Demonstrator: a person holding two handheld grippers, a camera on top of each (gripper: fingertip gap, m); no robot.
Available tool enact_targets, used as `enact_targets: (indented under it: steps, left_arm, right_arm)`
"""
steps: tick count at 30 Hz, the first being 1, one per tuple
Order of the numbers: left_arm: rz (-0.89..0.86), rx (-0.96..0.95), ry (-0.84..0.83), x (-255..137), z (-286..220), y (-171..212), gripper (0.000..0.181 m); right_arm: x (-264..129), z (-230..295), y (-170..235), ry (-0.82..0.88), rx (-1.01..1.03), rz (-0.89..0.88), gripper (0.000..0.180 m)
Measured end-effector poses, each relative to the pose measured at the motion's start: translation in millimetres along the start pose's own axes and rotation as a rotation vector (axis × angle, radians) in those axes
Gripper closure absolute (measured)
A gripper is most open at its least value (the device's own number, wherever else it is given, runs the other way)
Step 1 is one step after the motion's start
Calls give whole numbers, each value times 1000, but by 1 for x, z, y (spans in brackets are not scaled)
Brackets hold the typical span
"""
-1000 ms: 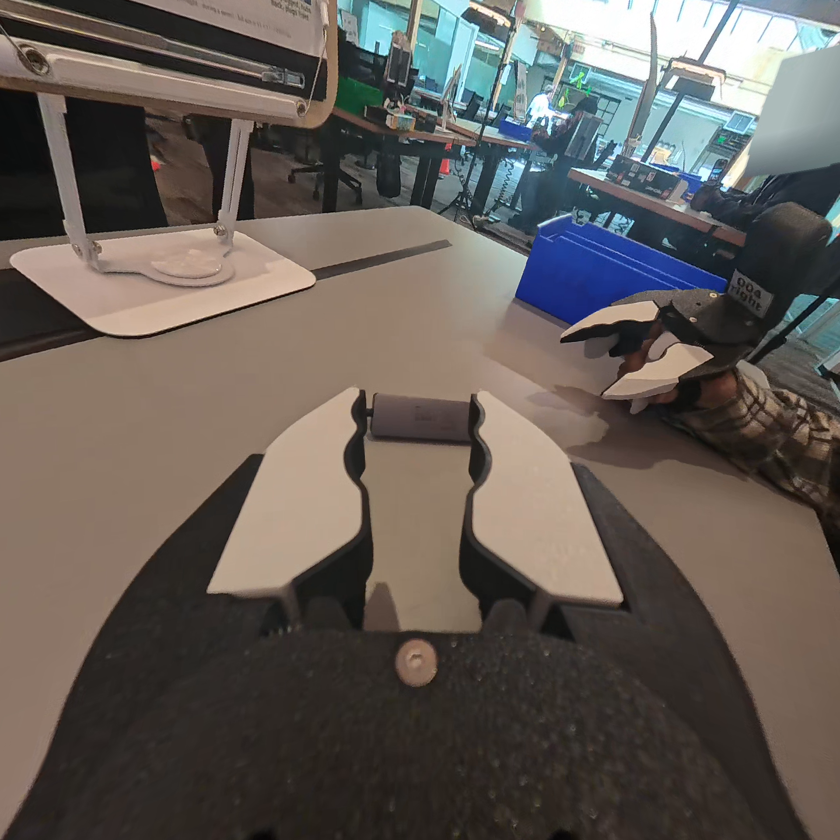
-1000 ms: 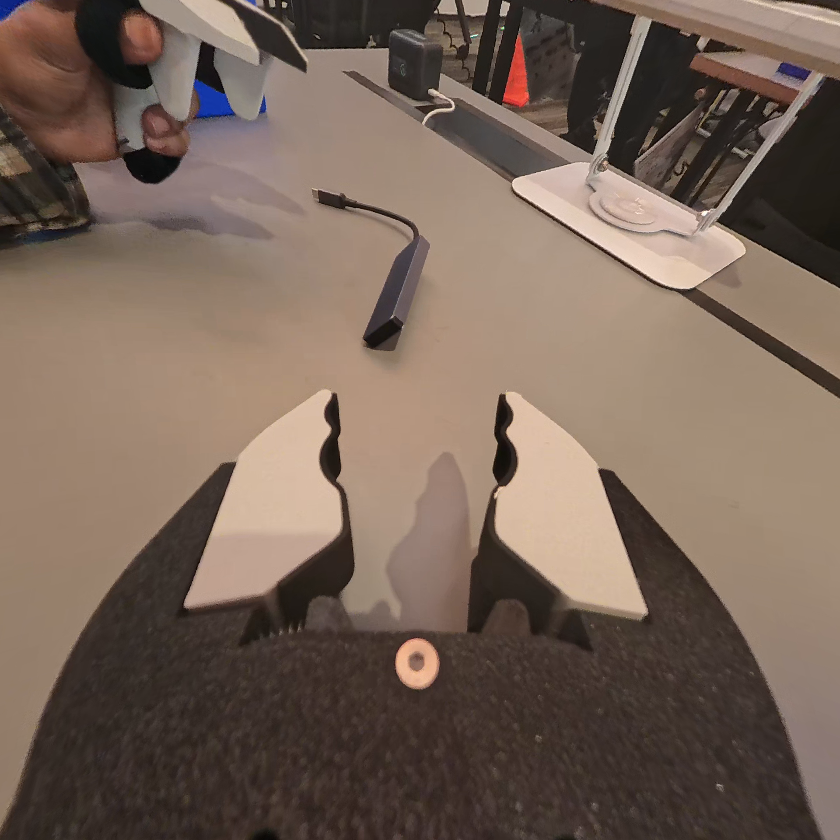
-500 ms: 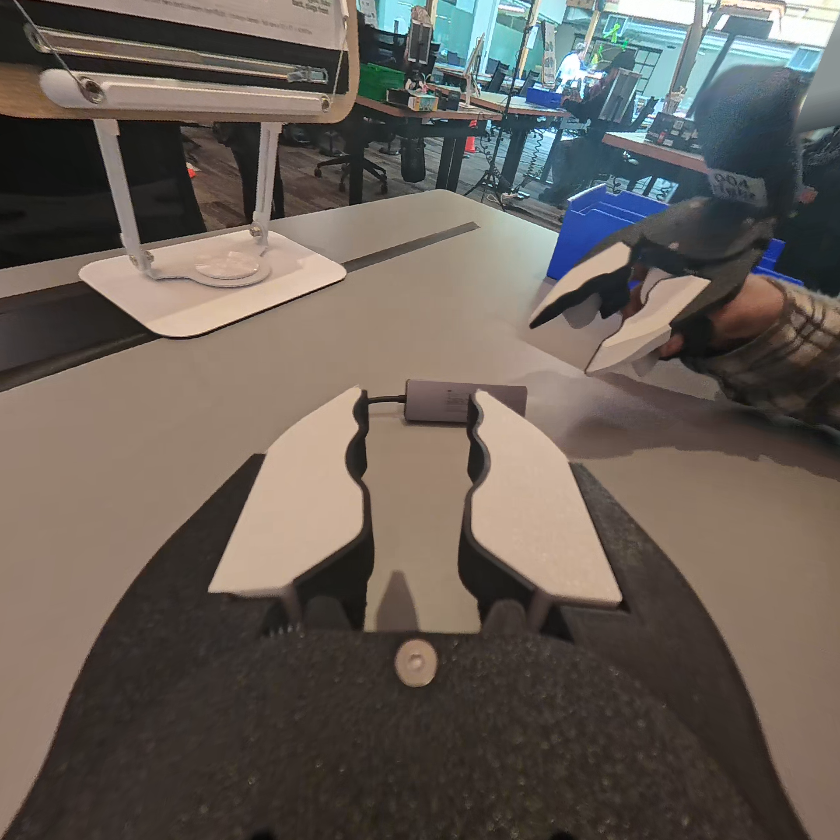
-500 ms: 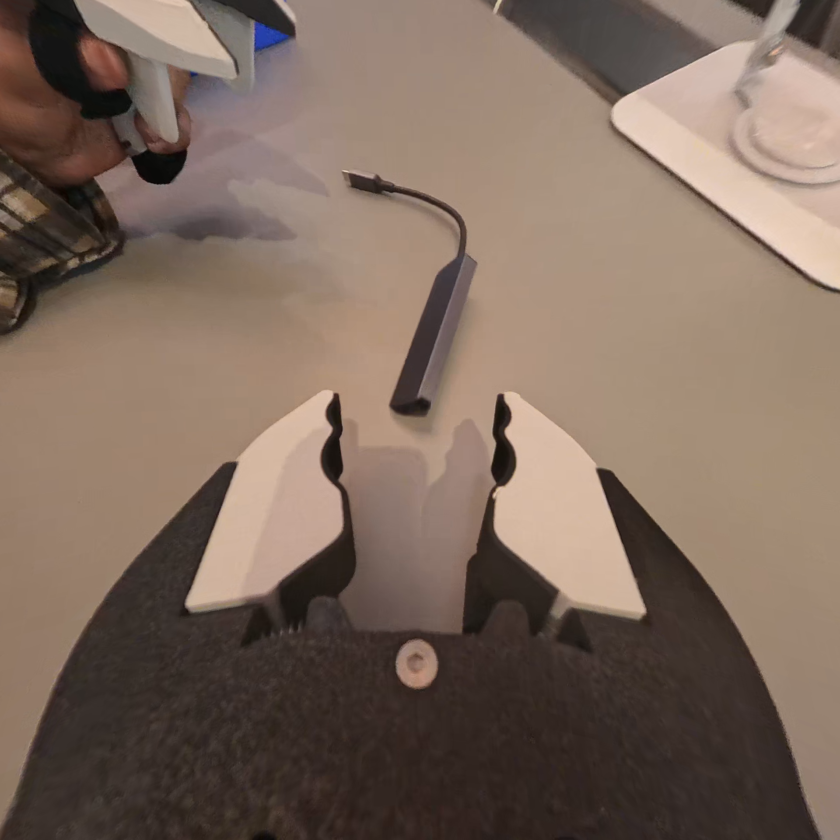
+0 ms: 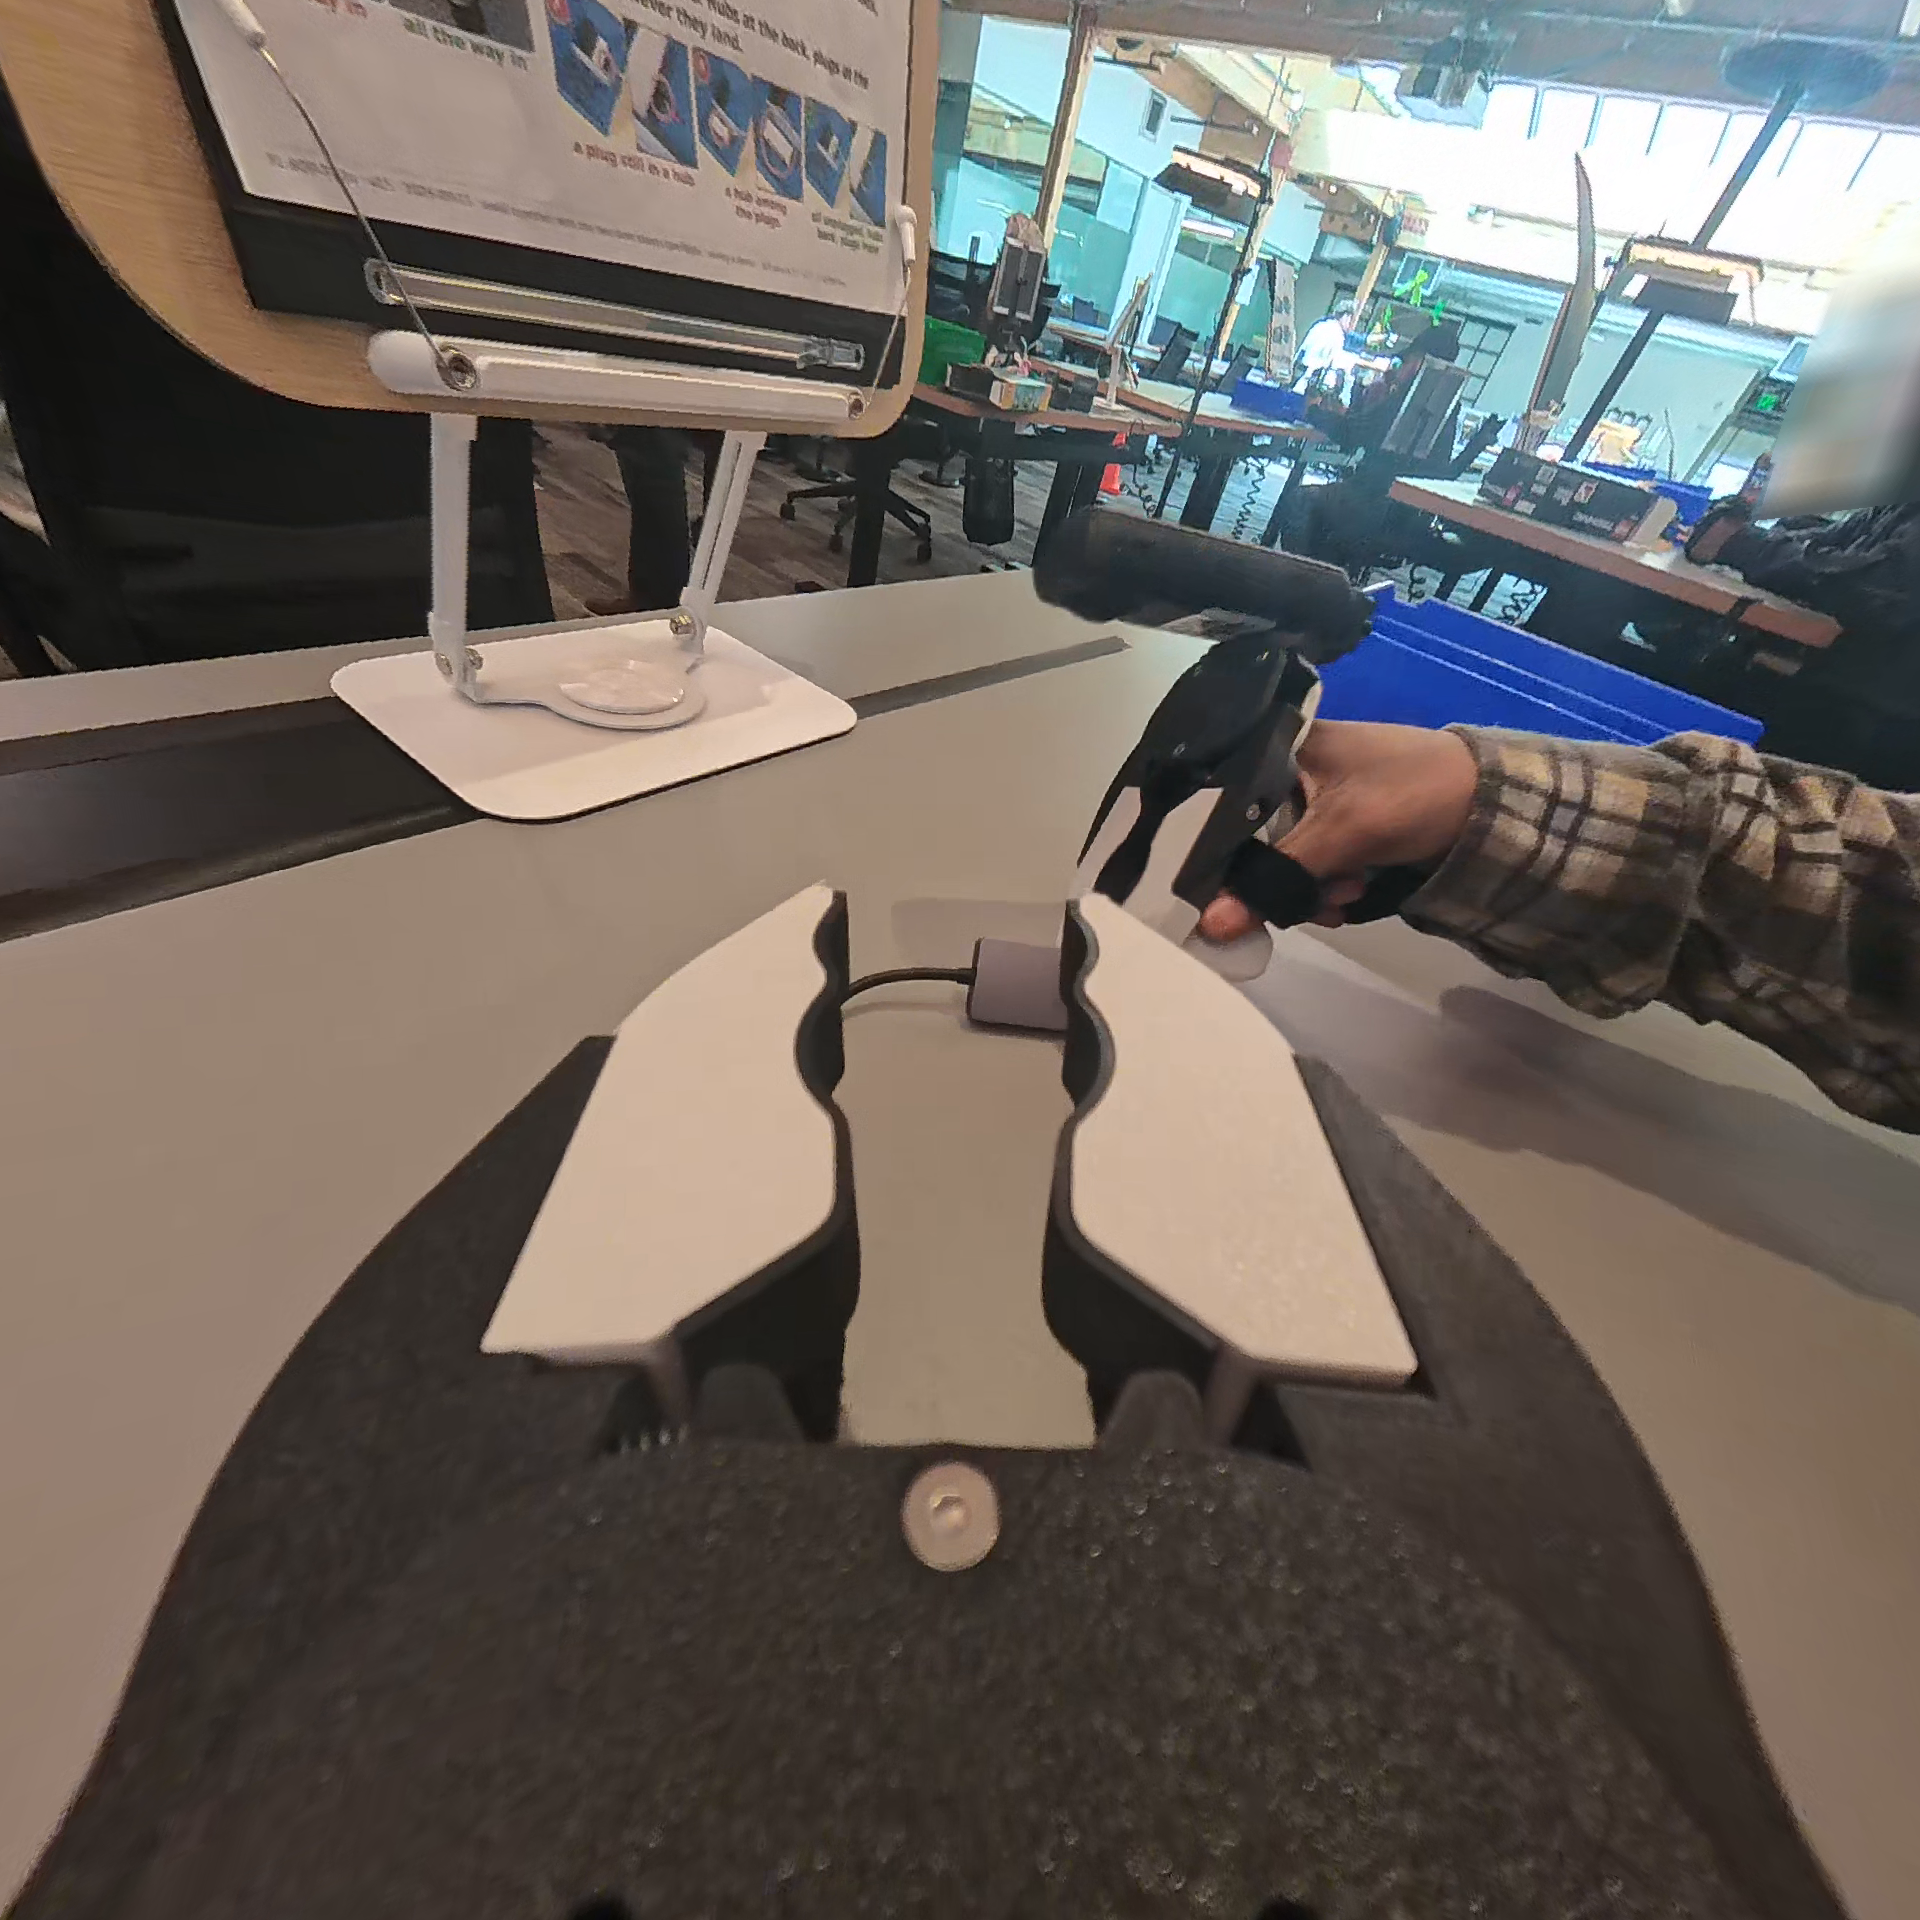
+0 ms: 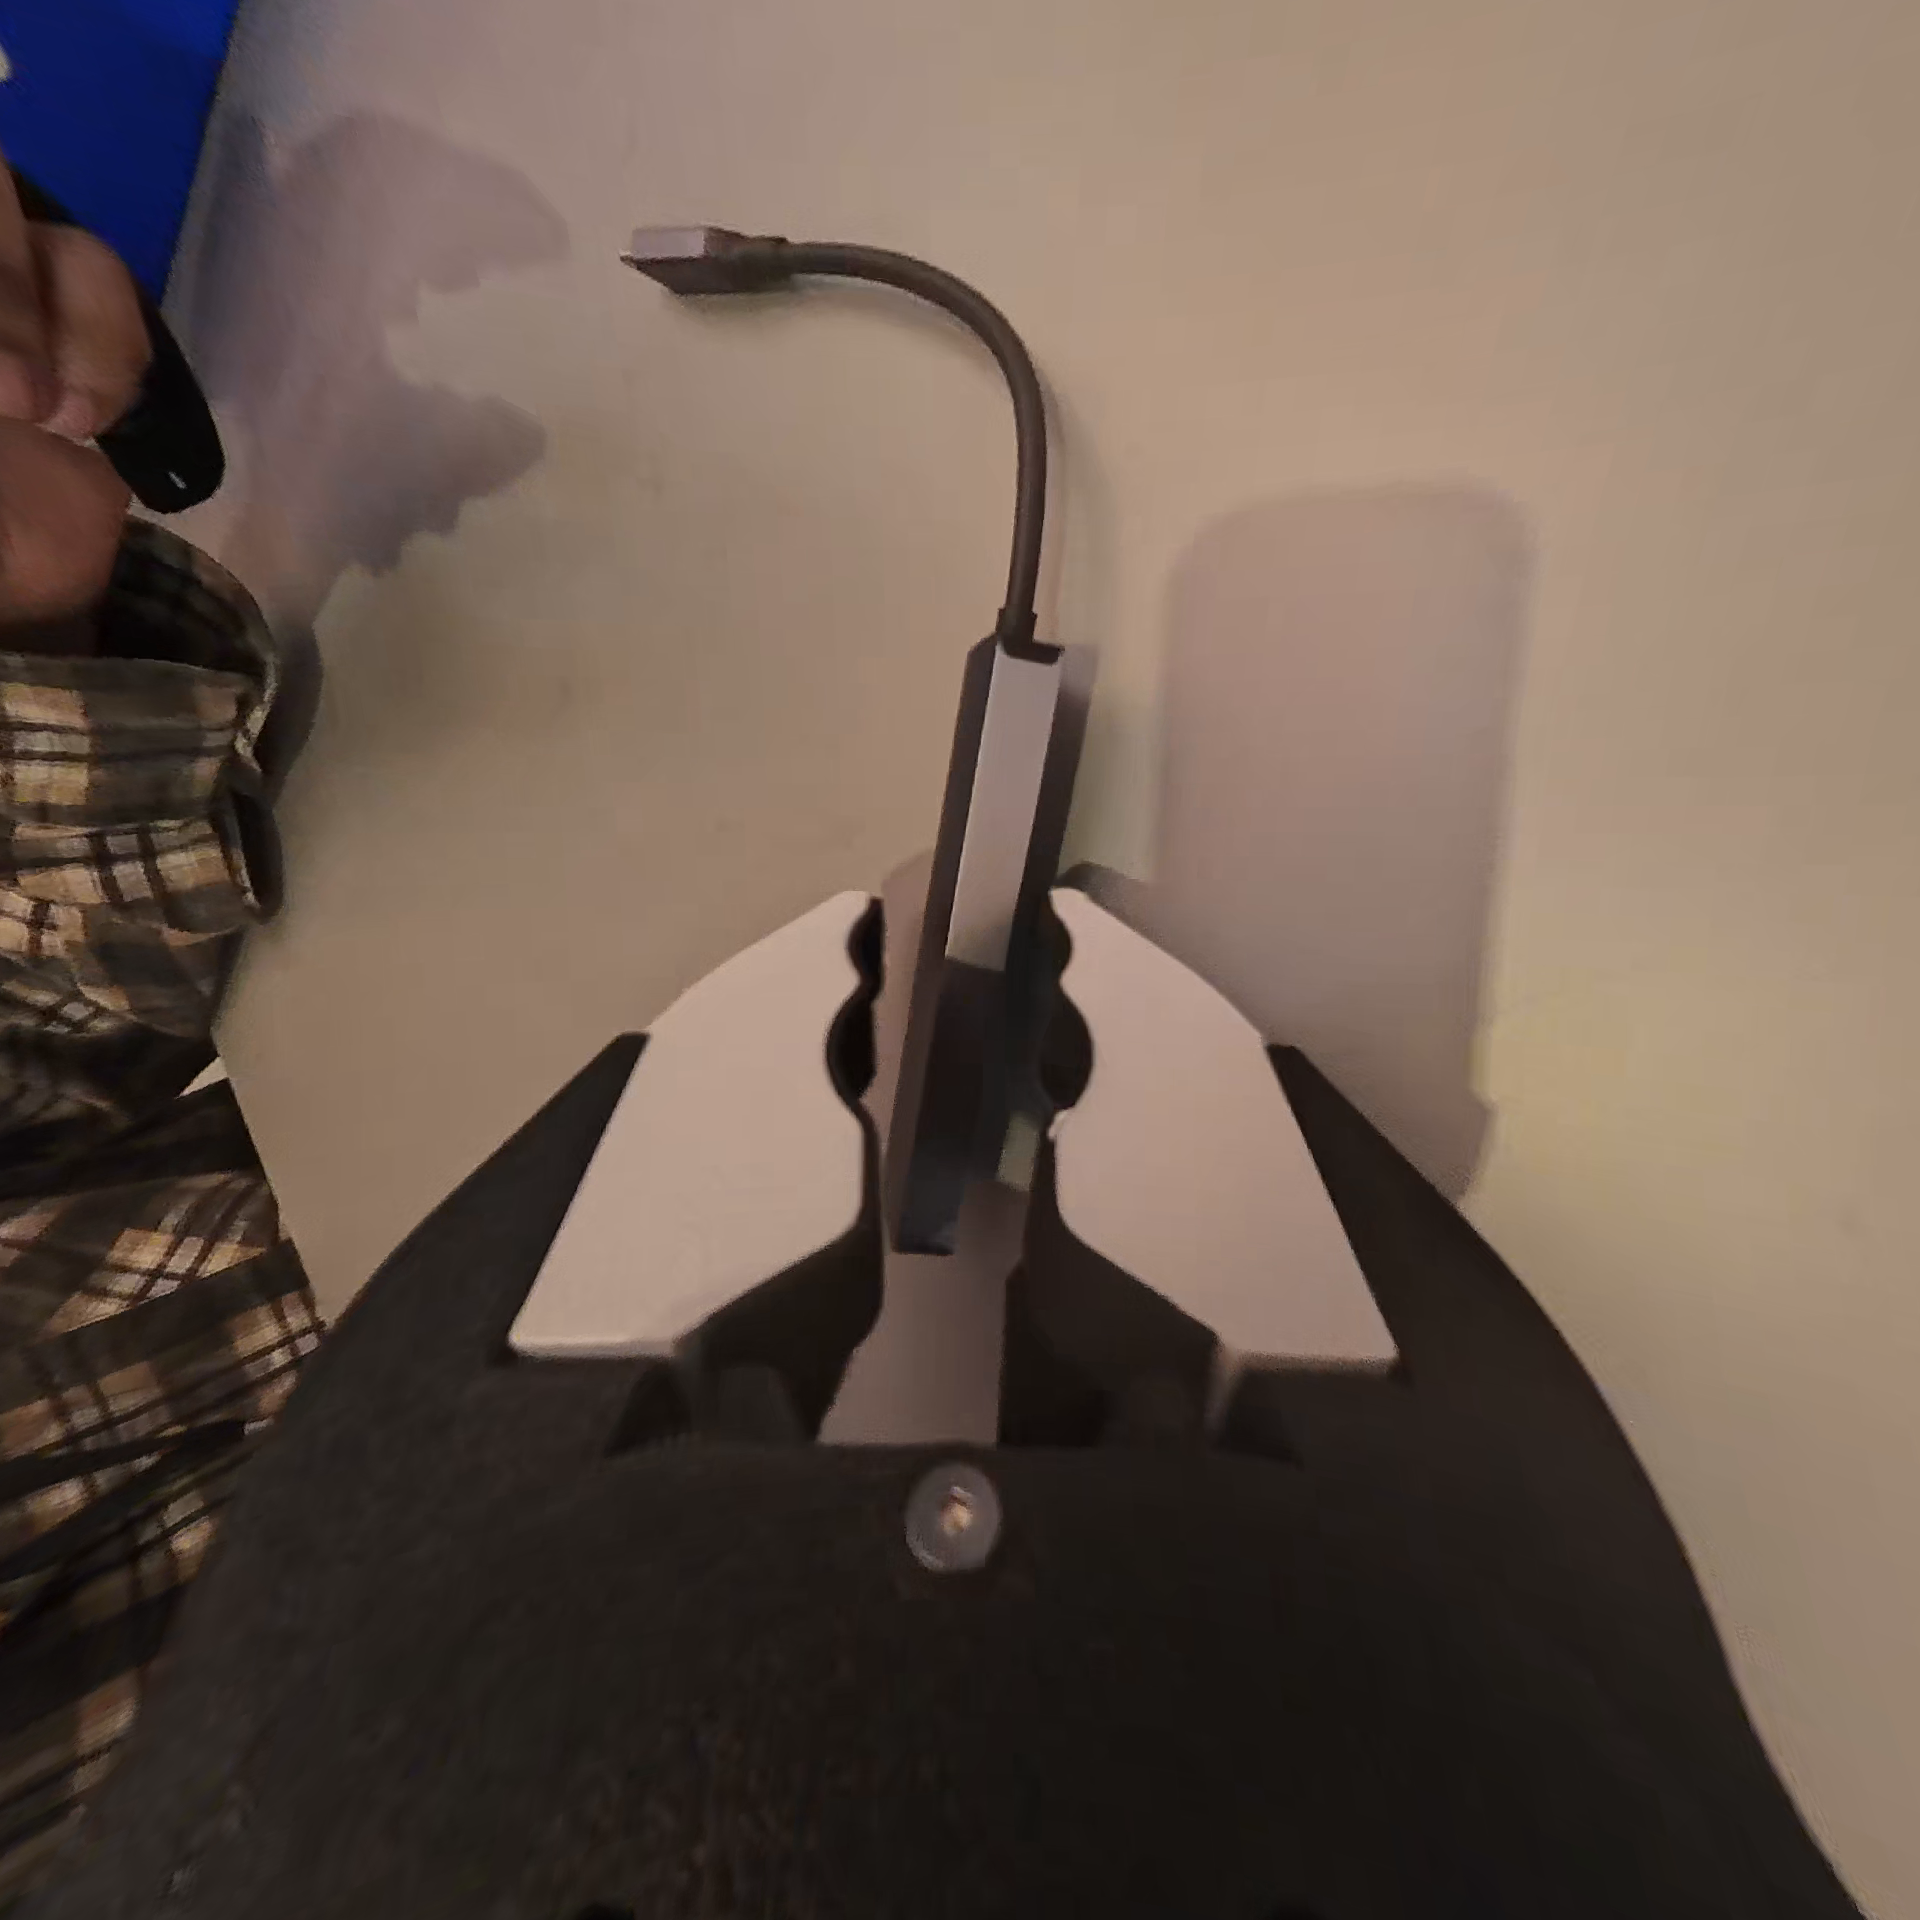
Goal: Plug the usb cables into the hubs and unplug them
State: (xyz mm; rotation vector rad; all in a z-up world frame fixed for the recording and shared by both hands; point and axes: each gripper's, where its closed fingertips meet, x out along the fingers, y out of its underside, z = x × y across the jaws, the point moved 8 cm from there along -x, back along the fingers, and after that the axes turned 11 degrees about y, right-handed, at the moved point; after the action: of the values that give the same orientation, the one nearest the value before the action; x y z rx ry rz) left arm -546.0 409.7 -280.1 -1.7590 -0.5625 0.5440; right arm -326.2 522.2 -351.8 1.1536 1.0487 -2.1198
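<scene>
From the left wrist view, the left gripper [image 5: 954, 940] hangs low over the grey table [image 5: 312, 1039] with its jaws parted and nothing between them. Just beyond its tips lies the hub [image 5: 1013, 982], its short cable [image 5: 899, 980] curling off to the left. The right gripper [image 5: 1148, 868] comes down onto the hub's far end from above, a hand [image 5: 1351, 821] in a plaid sleeve behind it. A white document stand [image 5: 592, 717] sits farther back.

Over on the right wrist view, the right gripper [image 6: 961, 1049] has the hub [image 6: 987, 904] between its fingers, jaws narrowed close against both sides; whether they truly pinch it I cannot tell. The cable [image 6: 1023, 416] arcs away to a loose plug [image 6: 681, 255] lying on the table.

I'd judge this the pick-up of the hub, no plugging begun. Next calls for a firm squeeze, then a lift so the left gripper can bring a plug.
</scene>
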Motion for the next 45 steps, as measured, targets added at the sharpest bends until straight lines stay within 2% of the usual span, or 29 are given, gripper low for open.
enact_targets:
  steps: [1, 2, 7, 12, 16, 22, 24, 29, 35, 39, 43, 45]
  left_arm:
    - [-6, -3, -3, -1, 1, -1, 143]
    - [-11, -4, -6, -2, 1, -1, 143]
    - [-30, -13, -12, -6, 2, -3, 144]
    - [-37, -12, -26, -7, 2, -4, 145]
    - [-60, -5, -44, -11, 2, -7, 145]
    - [-80, -17, -57, -16, 4, -8, 145]
    - [-73, -28, -57, -15, 5, -6, 144]
    - [-44, -46, -54, -12, 7, -2, 144]
    - [-44, -41, -58, -12, 7, -2, 144]
    - [-57, -39, -79, -16, 8, -4, 144]
    - [-87, -39, -113, -24, 12, -7, 144]
    - [-100, -38, -139, -30, 14, -9, 144]
  right_arm:
    - [1, 0, -1, -3, -6, 12, 165]
    - [1, 1, -2, -4, -19, 18, 168]
    - [-7, 6, -8, 89, -141, 2, 169]
    - [-20, 13, -11, 93, -157, -19, 169]
    - [-25, 16, -8, -35, -15, -53, 169]
    - [-40, 17, 0, -422, 352, -183, 169]
    - [-41, 13, 5, -502, 458, -210, 169]
    - [-32, -1, 24, -517, 575, -211, 169]
    - [-30, -2, 34, -531, 567, -195, 169]
    - [-43, -2, 26, -378, 354, -205, 169]
    - [-56, -1, 18, 4, -35, -210, 169]
    - [-57, 5, 13, 203, -163, -199, 169]
